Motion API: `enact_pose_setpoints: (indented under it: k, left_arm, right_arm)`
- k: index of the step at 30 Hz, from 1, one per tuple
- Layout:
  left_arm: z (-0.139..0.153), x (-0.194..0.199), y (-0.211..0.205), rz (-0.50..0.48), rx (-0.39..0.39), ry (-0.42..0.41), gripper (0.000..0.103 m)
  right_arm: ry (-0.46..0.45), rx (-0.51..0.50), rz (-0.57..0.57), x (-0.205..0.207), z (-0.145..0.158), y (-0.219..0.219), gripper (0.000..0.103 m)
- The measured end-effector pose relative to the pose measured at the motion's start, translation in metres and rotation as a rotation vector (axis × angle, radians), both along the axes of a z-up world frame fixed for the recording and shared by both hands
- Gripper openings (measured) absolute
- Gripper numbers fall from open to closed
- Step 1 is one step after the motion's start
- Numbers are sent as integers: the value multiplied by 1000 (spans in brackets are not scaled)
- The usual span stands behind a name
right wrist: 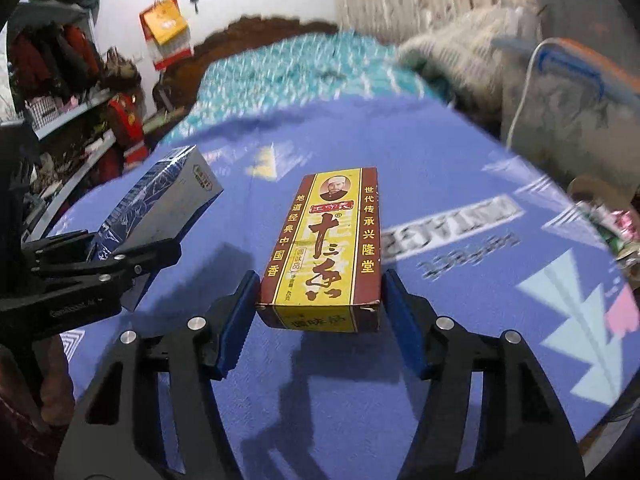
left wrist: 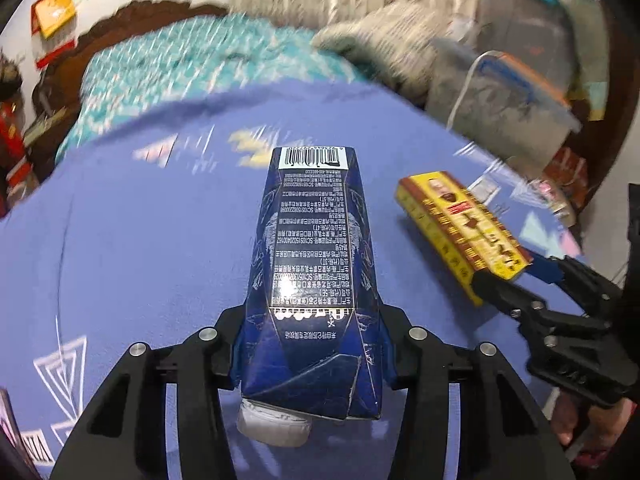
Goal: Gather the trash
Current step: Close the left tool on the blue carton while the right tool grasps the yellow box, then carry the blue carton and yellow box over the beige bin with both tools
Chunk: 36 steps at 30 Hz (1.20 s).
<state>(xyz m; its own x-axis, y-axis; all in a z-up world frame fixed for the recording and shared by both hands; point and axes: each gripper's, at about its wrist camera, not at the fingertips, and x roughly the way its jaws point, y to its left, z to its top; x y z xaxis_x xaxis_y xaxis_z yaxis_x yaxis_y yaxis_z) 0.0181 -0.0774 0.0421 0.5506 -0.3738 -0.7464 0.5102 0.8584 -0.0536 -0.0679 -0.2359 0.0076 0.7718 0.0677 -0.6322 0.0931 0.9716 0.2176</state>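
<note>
Left hand-held gripper (left wrist: 312, 360): pinching the dark blue carton (left wrist: 316, 264) near its capped end, blue pads flat against both side walls; the carton points straight away from the camera, probably so it rides stably while carried.
Right hand-held gripper (right wrist: 320, 316): holding the yellow-and-maroon box (right wrist: 326, 248) by its near end. The left pad touches the box wall; on the right a thin gap seems to show, so I judge it a light pinch.
Why held so: each piece is gripped across its narrow width at one end, and both appear raised clear of the blue patterned surface (right wrist: 460, 360) and the shadows on it, which suits carrying them off as trash.
Carton: tall, creased at the near end, white cap (left wrist: 274, 426) underneath, barcode at the far end, fine white print.
Box: slim, rectangular, large black characters, small portrait on top, corners scuffed.
Surroundings: a teal patterned bedcover (left wrist: 180, 68) behind; no bin visible in either view.
</note>
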Motion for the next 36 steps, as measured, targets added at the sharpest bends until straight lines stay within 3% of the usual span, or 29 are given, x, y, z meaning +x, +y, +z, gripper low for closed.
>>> enact_pose_setpoints:
  k: [5, 9, 26, 36]
  left_arm:
    - [20, -7, -30, -87, -50, -27, 46]
    - [26, -11, -62, -151, -54, -28, 46]
    - [39, -33, -255, -443, 27, -83, 46]
    - [25, -22, -385, -609, 91, -71, 46]
  right_arm:
    - [-92, -35, -76, -28, 21, -24, 64]
    - [-110, -30, -140, -50, 20, -56, 64]
    - [-175, 49, -465, -118, 2, -210, 64]
    - [-188, 162, -608, -130, -17, -319, 64]
